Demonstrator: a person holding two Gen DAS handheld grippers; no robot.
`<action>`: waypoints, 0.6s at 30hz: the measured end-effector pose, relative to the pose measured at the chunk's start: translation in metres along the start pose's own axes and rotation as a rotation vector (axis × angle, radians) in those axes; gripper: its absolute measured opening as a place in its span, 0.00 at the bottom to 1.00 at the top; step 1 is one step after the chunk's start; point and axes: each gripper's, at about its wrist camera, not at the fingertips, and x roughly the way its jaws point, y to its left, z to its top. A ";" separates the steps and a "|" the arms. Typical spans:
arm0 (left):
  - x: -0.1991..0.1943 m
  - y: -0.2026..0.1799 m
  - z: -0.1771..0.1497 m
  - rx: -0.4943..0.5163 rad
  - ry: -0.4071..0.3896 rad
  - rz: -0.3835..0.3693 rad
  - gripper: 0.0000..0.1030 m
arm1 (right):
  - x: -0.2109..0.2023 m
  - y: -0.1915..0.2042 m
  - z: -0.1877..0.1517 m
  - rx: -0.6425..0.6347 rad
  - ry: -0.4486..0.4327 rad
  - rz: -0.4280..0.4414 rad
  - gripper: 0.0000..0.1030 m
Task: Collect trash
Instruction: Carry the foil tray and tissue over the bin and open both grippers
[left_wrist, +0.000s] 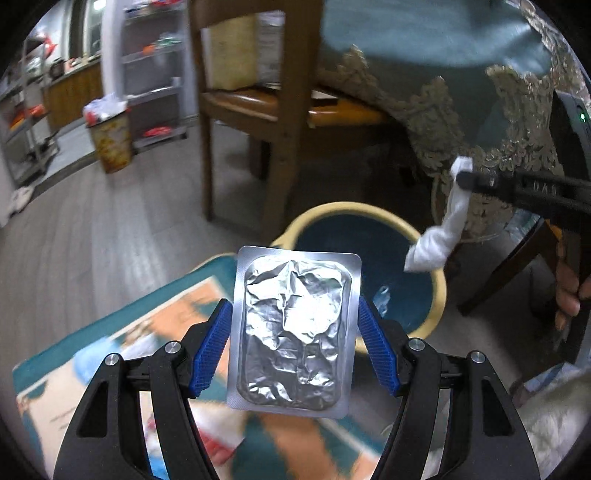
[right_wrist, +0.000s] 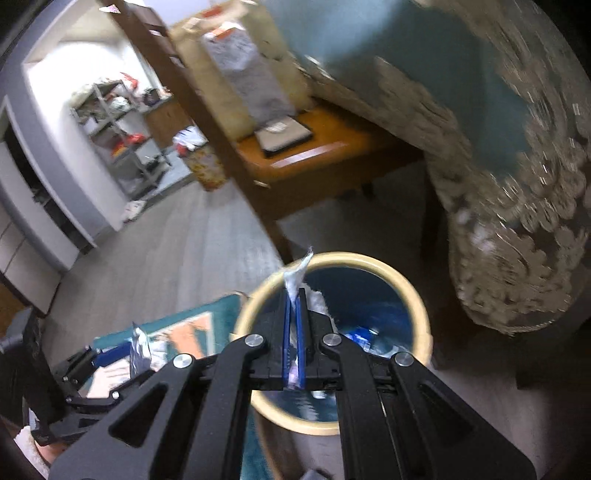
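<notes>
Left gripper (left_wrist: 294, 343) is clamped on a foil pack (left_wrist: 293, 332), blue pads pressing its two long edges, pack held up flat to the camera above a mat (left_wrist: 129, 332) just beside the bin (left_wrist: 436, 258). Right gripper (right_wrist: 294, 314) is clenched on a white tissue (left_wrist: 439, 236); the tissue hangs from the fingertips over the bin's rim. Bin stands on the floor next to a chair (left_wrist: 291, 107) and a lace-edged tablecloth (left_wrist: 424, 110). Some scraps are visible inside the bin.
</notes>
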 end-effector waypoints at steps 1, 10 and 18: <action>0.007 -0.004 0.003 0.002 0.000 -0.004 0.68 | 0.003 -0.005 -0.002 0.005 0.006 -0.007 0.02; 0.065 -0.050 0.036 0.116 -0.004 -0.032 0.68 | 0.041 -0.035 -0.006 0.036 0.093 -0.080 0.02; 0.093 -0.054 0.028 0.111 0.012 -0.076 0.68 | 0.055 -0.038 -0.011 0.063 0.123 -0.097 0.02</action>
